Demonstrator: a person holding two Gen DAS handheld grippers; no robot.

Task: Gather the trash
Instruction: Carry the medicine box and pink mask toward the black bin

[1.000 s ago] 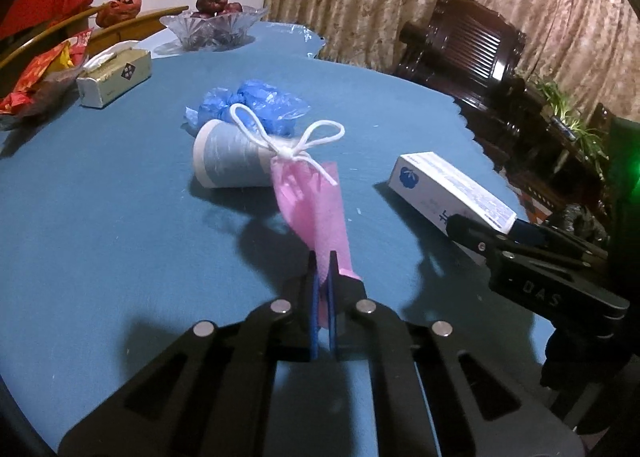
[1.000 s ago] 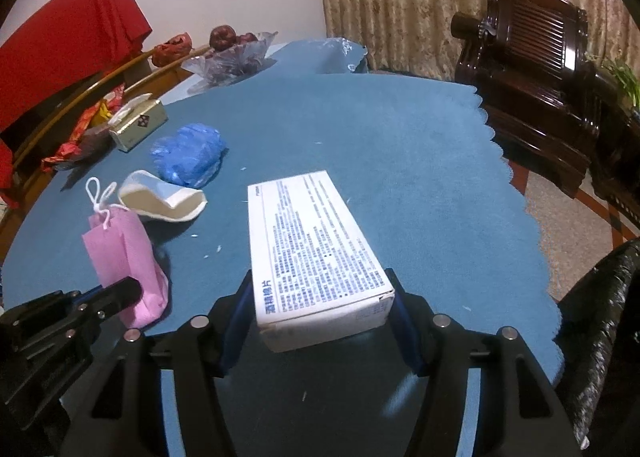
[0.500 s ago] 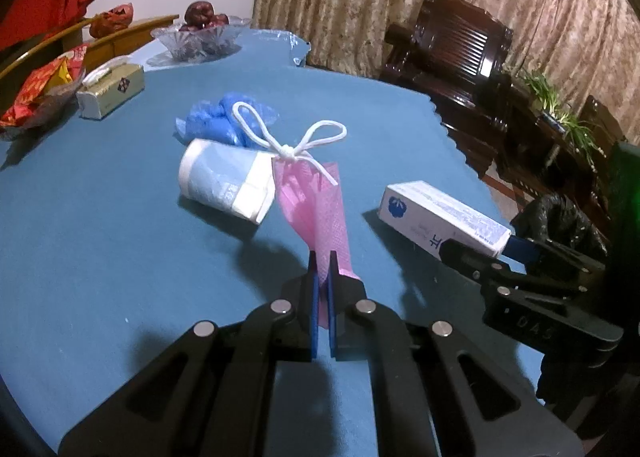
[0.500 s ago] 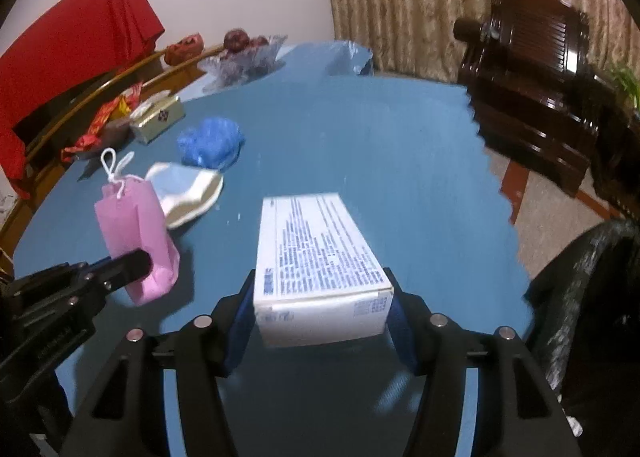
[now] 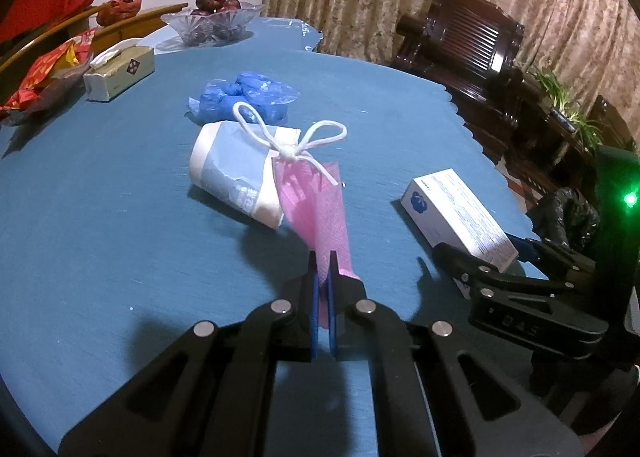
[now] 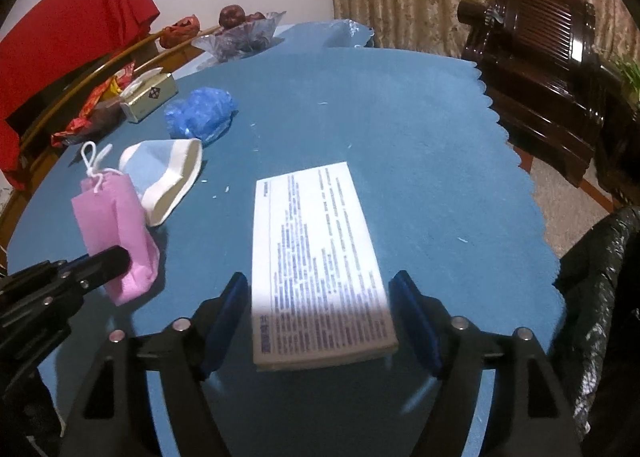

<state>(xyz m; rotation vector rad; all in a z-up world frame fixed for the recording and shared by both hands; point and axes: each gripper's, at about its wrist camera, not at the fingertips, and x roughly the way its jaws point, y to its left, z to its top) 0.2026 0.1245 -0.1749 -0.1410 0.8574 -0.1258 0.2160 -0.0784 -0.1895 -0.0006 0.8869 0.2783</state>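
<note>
My left gripper (image 5: 322,257) is shut on a pink mesh pouch (image 5: 316,205) with a white drawstring and holds it above the blue tablecloth; the pouch also shows in the right wrist view (image 6: 114,229). My right gripper (image 6: 320,297) is open, with gaps between its blue pads and the white printed box (image 6: 316,257) between them. The box looks blurred and tilted. It also shows in the left wrist view (image 5: 456,213). A squashed blue and white paper cup (image 5: 236,173) lies behind the pouch. A crumpled blue plastic wad (image 5: 244,95) lies further back.
A black trash bag (image 6: 600,297) stands off the table's right edge. A tissue box (image 5: 120,73), red snack wrappers (image 5: 44,73) and a glass fruit bowl (image 5: 212,21) sit at the back left. A dark wooden armchair (image 6: 544,57) stands to the right.
My right gripper has opened off the white box, which now sits loose and blurred between the pads. Both grippers drew back toward the table's right edge. The left still holds the pouch.
</note>
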